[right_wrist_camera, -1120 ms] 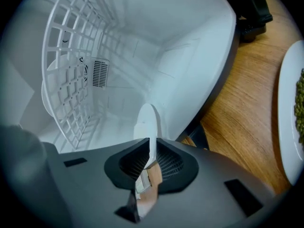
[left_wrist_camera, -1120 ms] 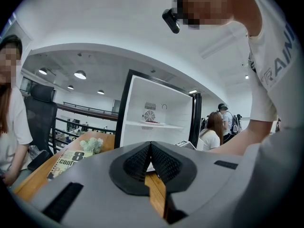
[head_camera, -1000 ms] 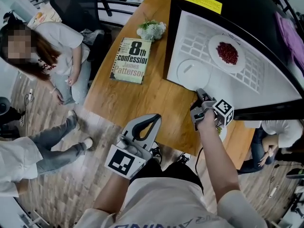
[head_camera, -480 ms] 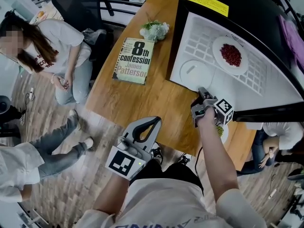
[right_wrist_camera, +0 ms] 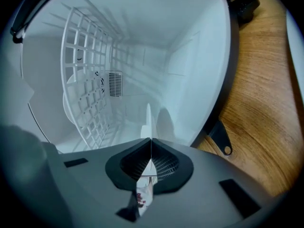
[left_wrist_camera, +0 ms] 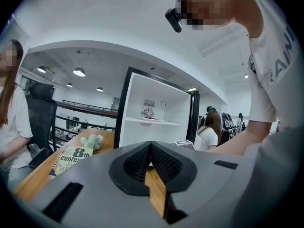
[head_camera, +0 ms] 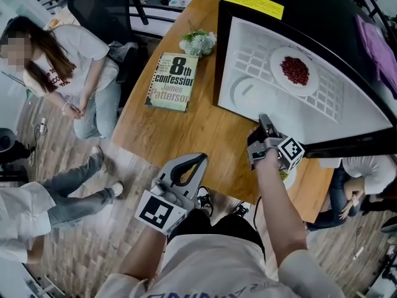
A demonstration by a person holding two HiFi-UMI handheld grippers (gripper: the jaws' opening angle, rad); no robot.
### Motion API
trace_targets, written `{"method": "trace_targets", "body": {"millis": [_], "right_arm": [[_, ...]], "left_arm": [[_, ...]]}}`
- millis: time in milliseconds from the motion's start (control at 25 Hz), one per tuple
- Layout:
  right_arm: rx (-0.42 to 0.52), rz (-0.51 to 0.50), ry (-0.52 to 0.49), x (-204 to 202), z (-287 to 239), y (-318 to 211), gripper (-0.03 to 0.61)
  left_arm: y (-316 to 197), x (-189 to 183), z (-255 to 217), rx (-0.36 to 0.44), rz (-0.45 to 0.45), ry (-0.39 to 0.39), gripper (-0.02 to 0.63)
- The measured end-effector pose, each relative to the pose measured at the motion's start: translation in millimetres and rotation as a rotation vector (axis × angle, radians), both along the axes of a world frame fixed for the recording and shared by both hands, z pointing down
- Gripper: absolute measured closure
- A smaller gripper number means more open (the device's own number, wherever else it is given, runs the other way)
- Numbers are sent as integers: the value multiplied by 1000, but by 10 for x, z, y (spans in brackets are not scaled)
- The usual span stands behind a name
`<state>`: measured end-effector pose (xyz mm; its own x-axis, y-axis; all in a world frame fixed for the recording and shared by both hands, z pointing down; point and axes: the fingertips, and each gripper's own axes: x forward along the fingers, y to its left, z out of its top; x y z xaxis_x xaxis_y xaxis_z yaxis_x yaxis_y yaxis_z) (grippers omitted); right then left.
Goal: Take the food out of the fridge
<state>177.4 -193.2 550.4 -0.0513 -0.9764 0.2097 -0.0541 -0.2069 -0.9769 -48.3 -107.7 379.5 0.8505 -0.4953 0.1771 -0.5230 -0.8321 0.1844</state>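
An open white fridge (head_camera: 221, 54) stands on the wooden table (head_camera: 186, 129). On its wire shelf (head_camera: 329, 92) sits a plate of red food (head_camera: 294, 70). A white plate (head_camera: 245, 92) lies in the lower compartment, tilted. My right gripper (head_camera: 263, 118) is at the fridge's front edge, its jaws closing tight on that plate's near rim. In the right gripper view the plate (right_wrist_camera: 147, 120) runs edge-on from the jaws (right_wrist_camera: 151, 140) into the fridge. My left gripper (head_camera: 202, 158) hangs off the table's near edge, shut and empty, also seen in its own view (left_wrist_camera: 151, 145).
A book (head_camera: 172, 79) and a small bunch of flowers (head_camera: 198, 41) lie on the table left of the fridge. A dish with green food (head_camera: 286, 174) shows under my right hand. A person (head_camera: 74, 61) sits at the left, and others stand around the table.
My right gripper has risen slightly and closed on the white plate's rim, and the plate now tilts up at the front. The left gripper has not moved.
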Motion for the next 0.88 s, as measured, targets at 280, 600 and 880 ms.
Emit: {"method": "trace_targets", "body": {"millis": [280,600,880], "right_arm": [[39,-86,2,-29,-293,439,554],[-5,-275,14,-236,-195,1200,554],[-75,-377,8,-473,132,1611,554]], "left_arm": [[59,75,-63,74,-2,-7,606],[232,244,-130,84,-26,-2,607],[485,306,-135,74,-49,-23,606]]}}
